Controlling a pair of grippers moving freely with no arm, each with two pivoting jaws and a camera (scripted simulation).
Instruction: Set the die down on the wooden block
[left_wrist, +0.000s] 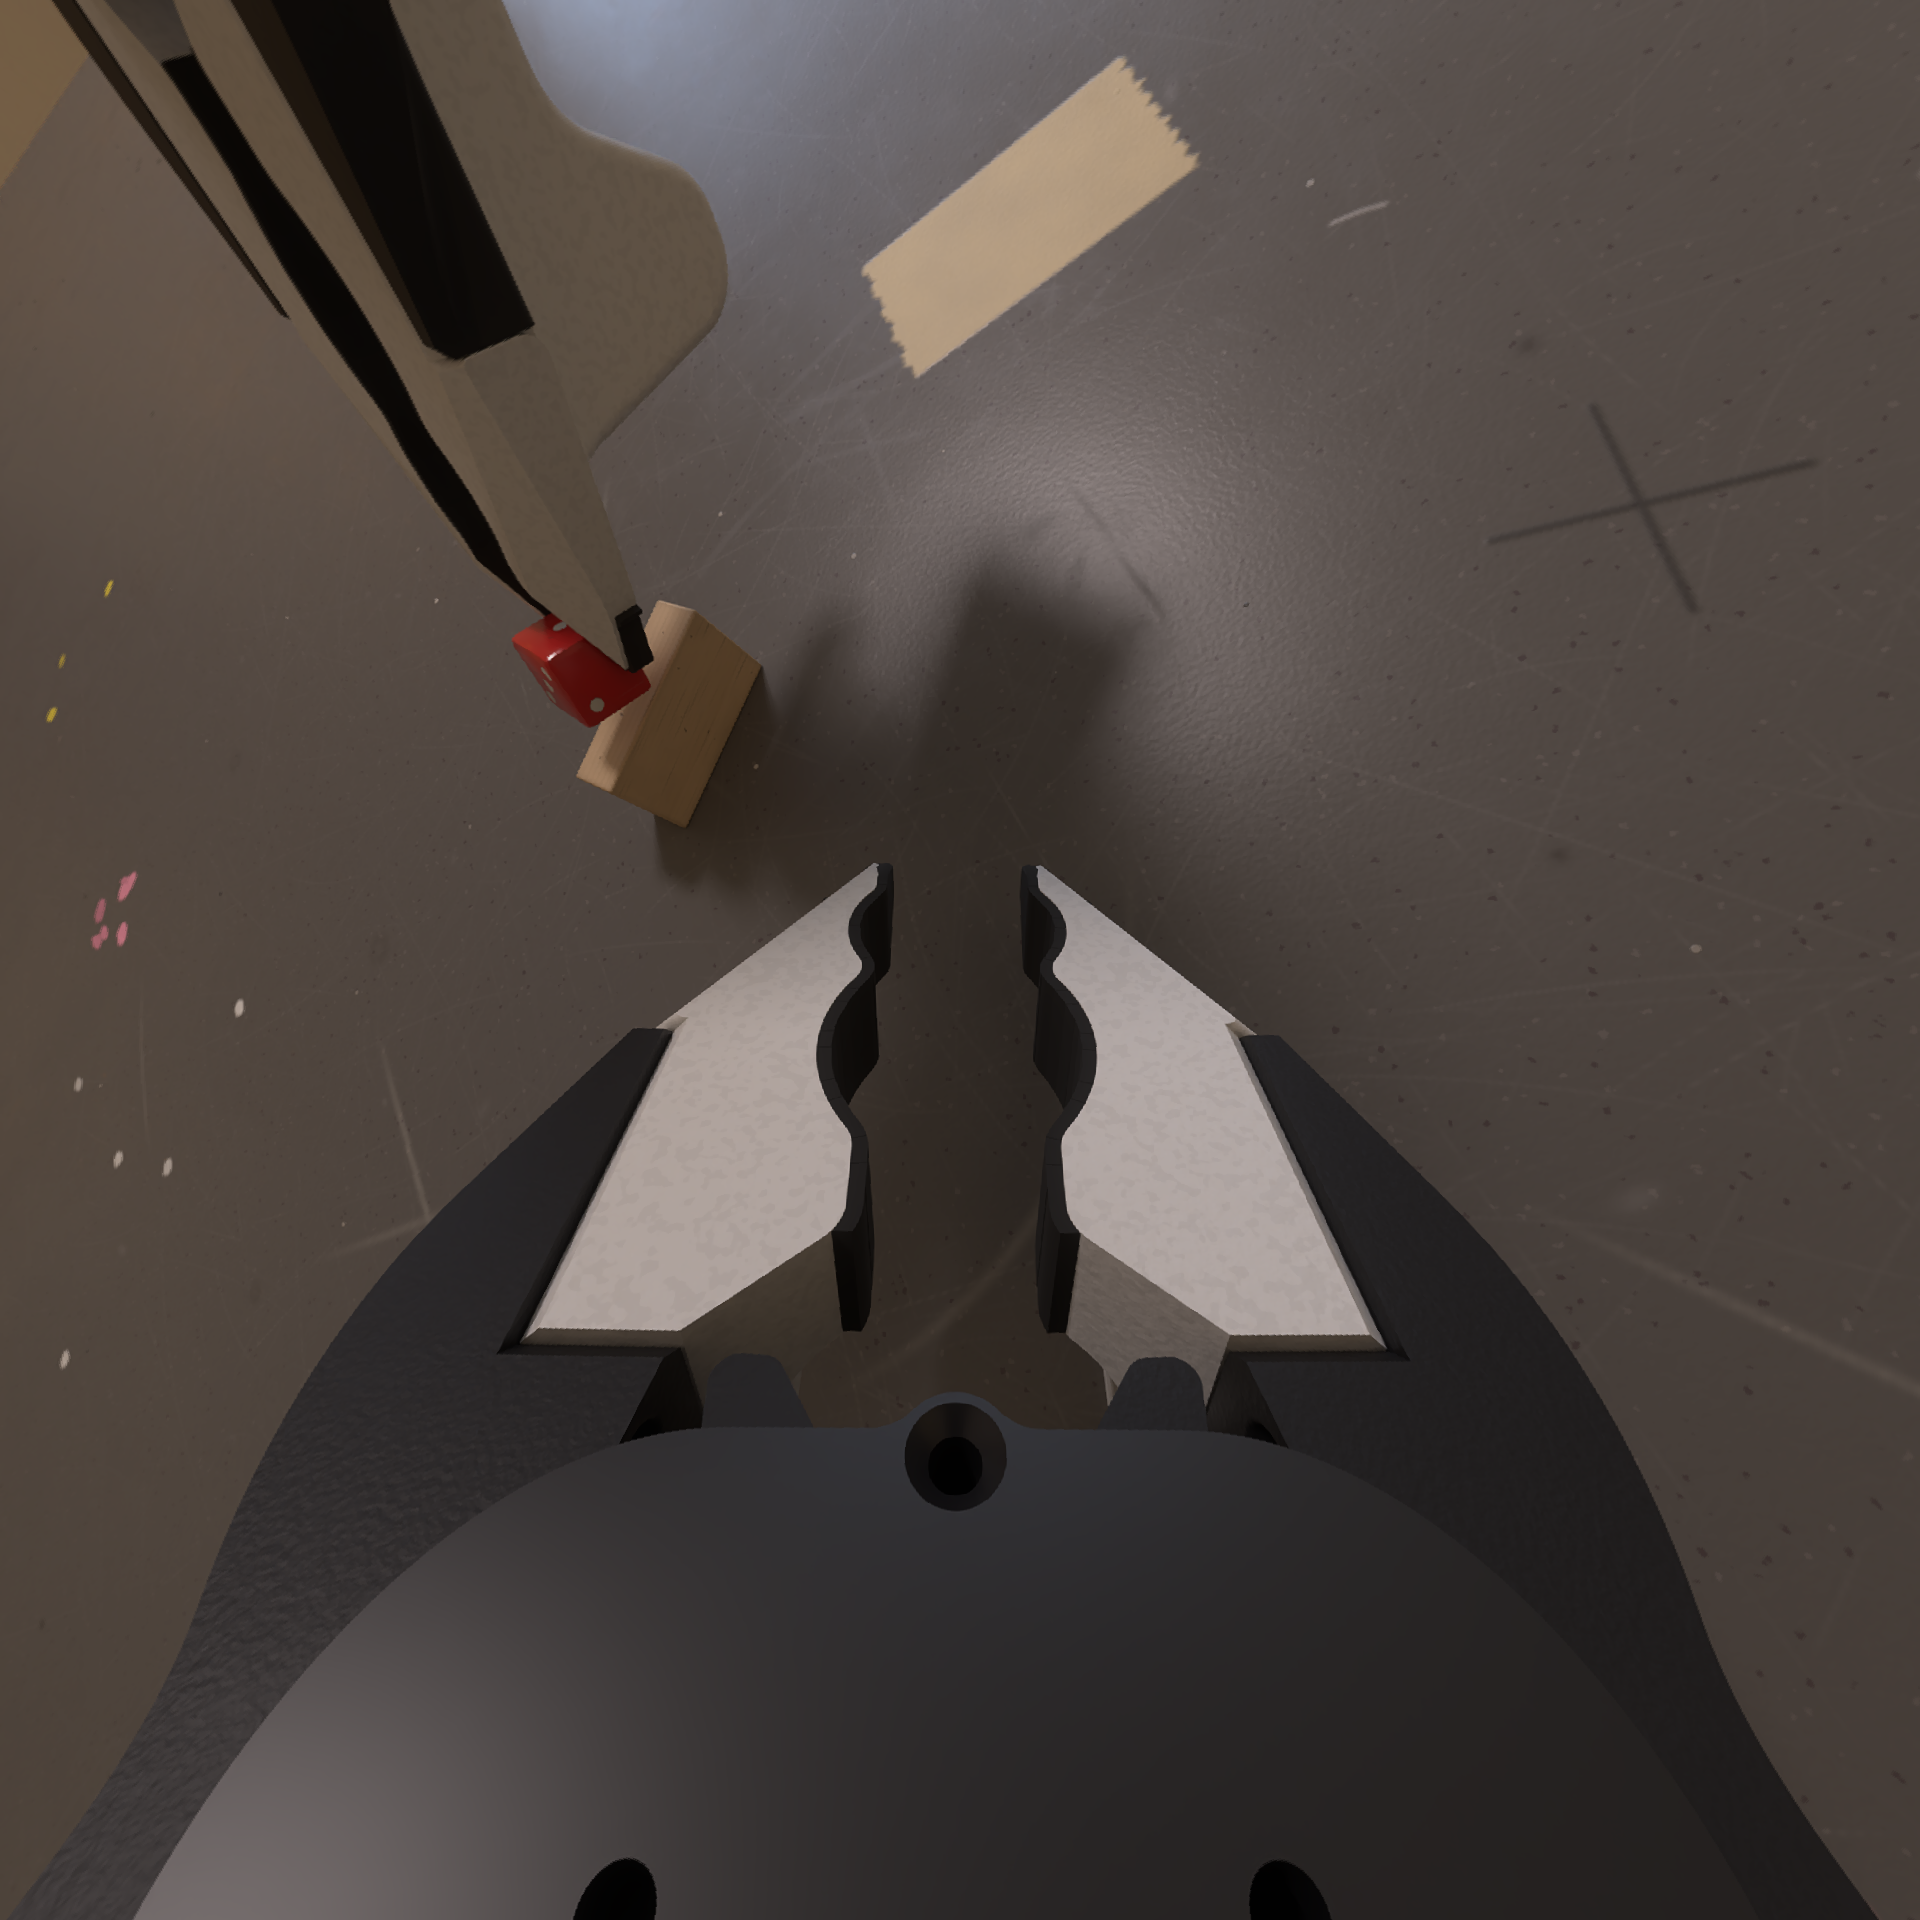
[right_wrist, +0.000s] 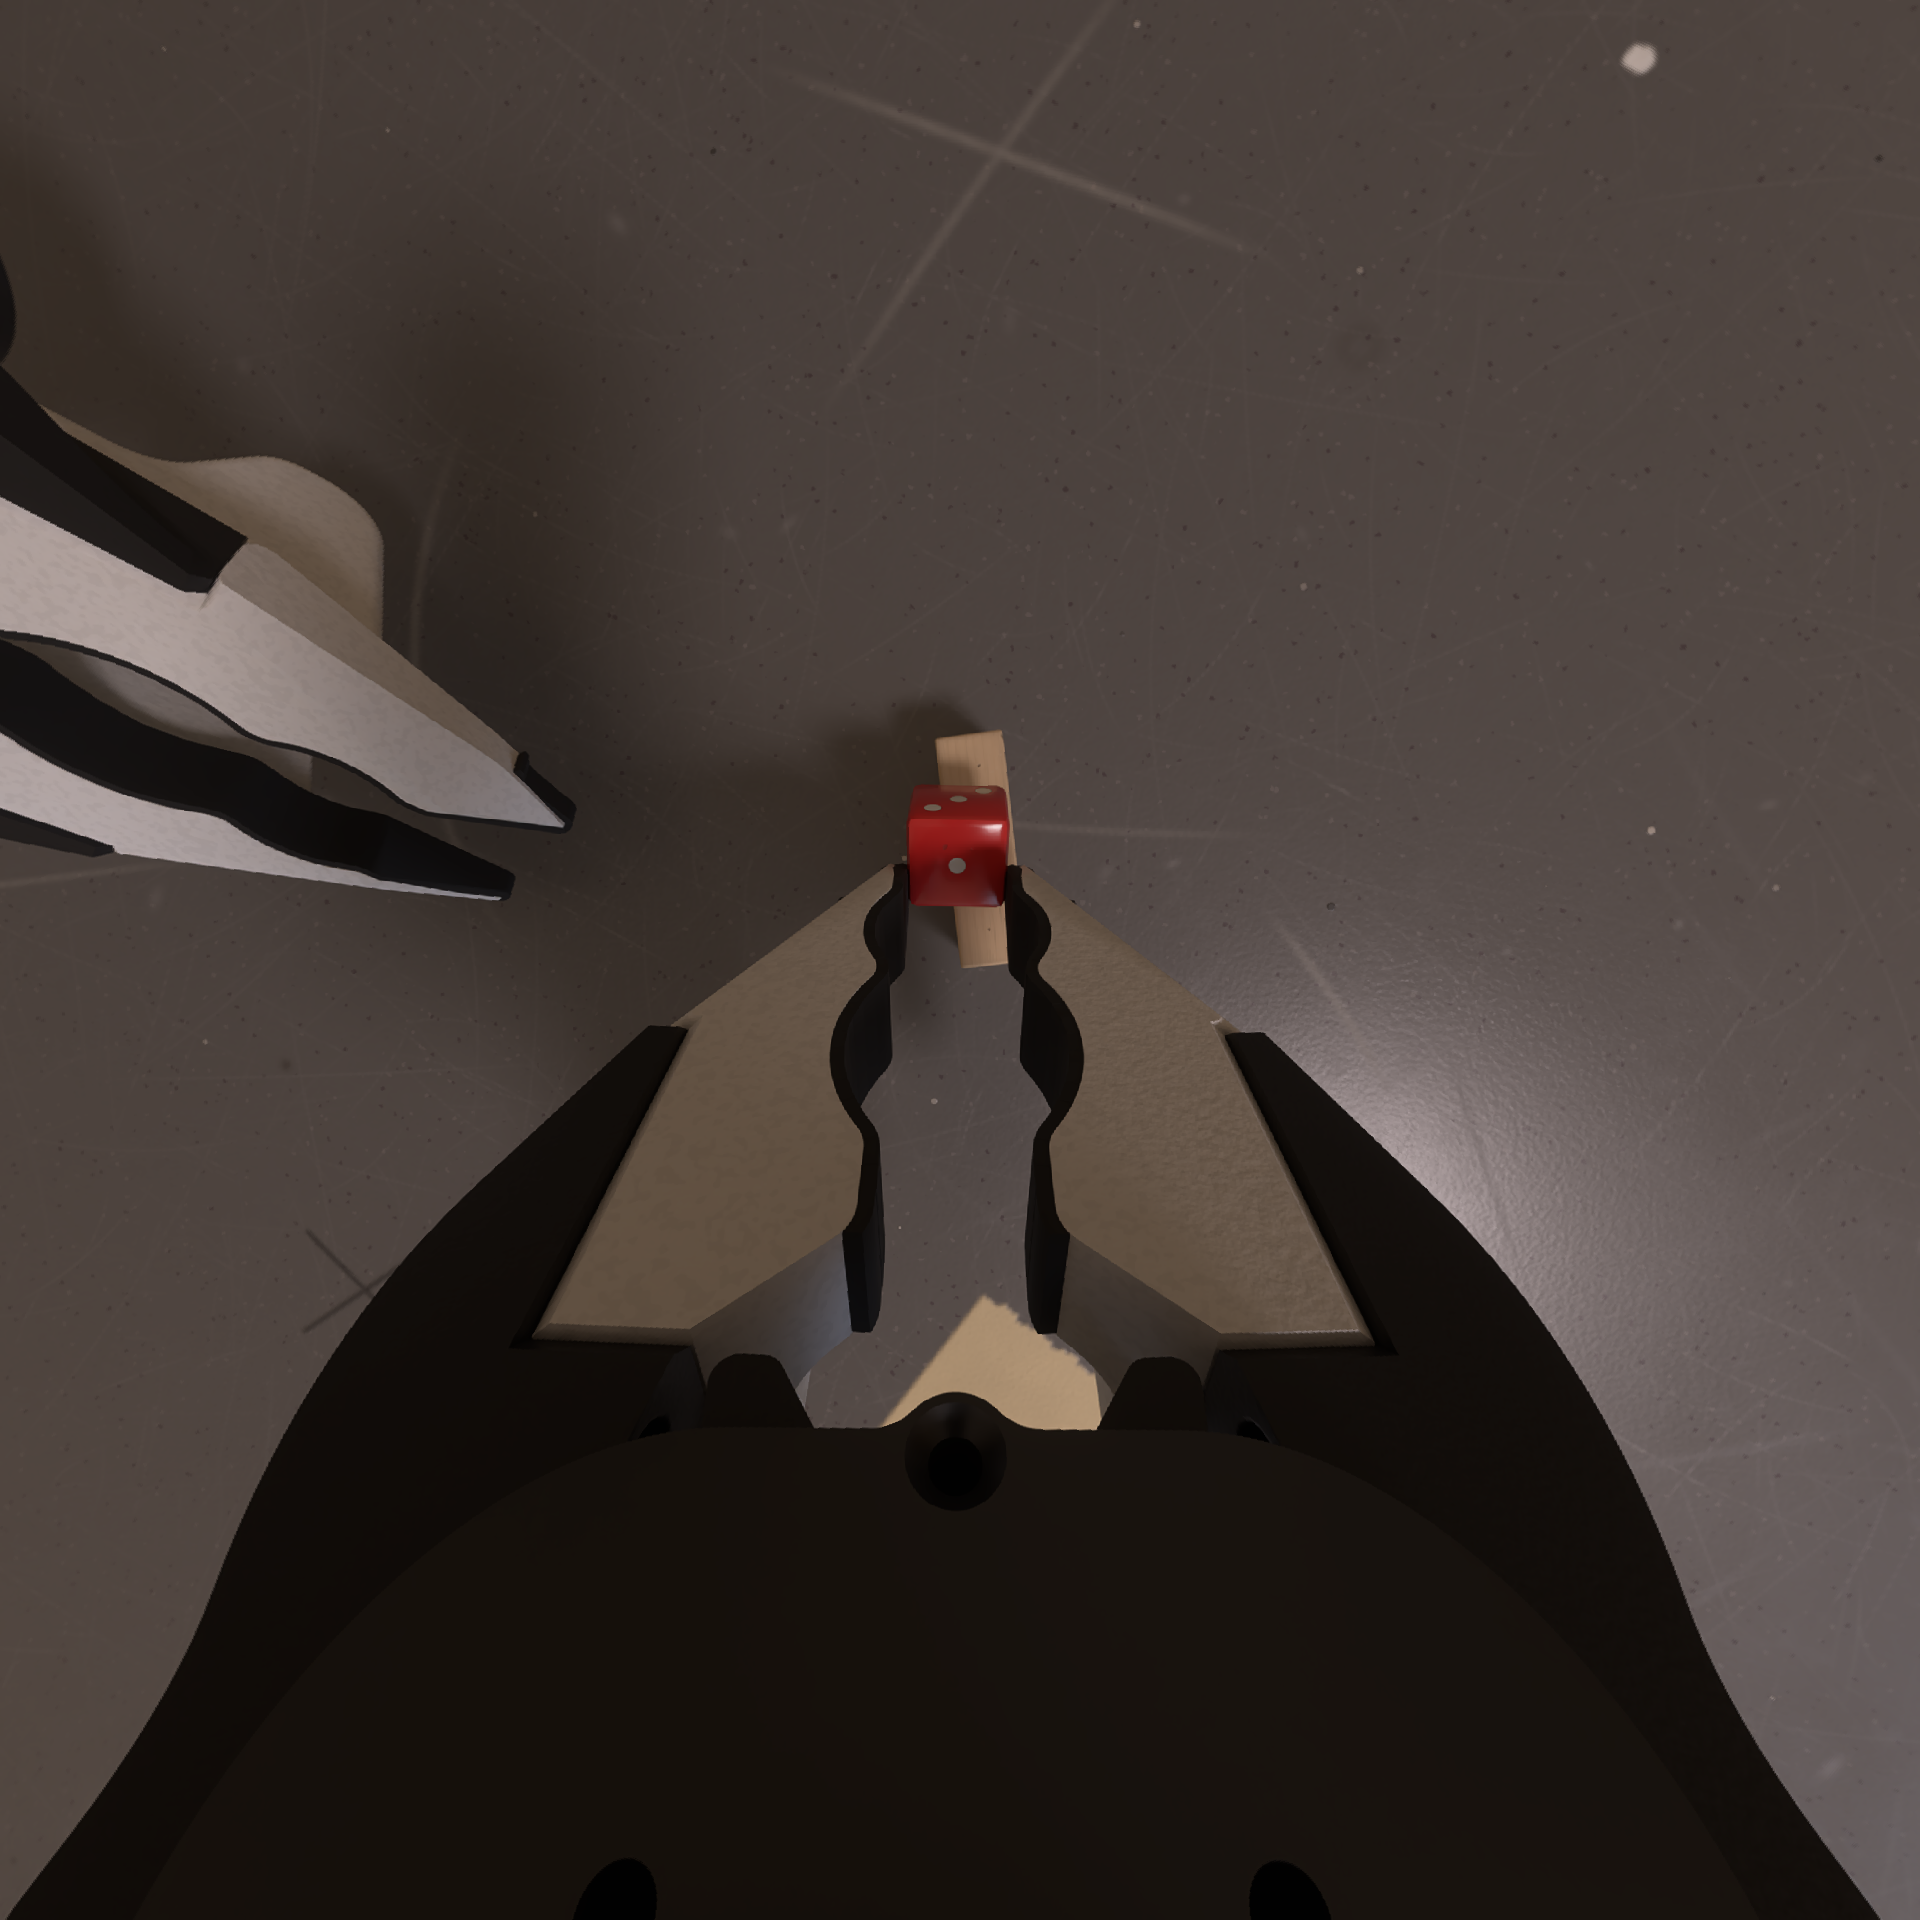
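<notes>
Right gripper (right_wrist: 957, 883) angled steeply downward, black pads (right_wrist: 902, 894) pinched on a small red die (right_wrist: 957, 847) at the very fingertips, the rest of the jaw gap bare behind it. Seen in the left wrist view as a pale, black-edged pair of fingers slanting down from the upper left. Left gripper (left_wrist: 957, 883) held apart with nothing between its fingers, jaws parted by a narrow gap, pointing down at the surface, tips near the right gripper's.
</notes>
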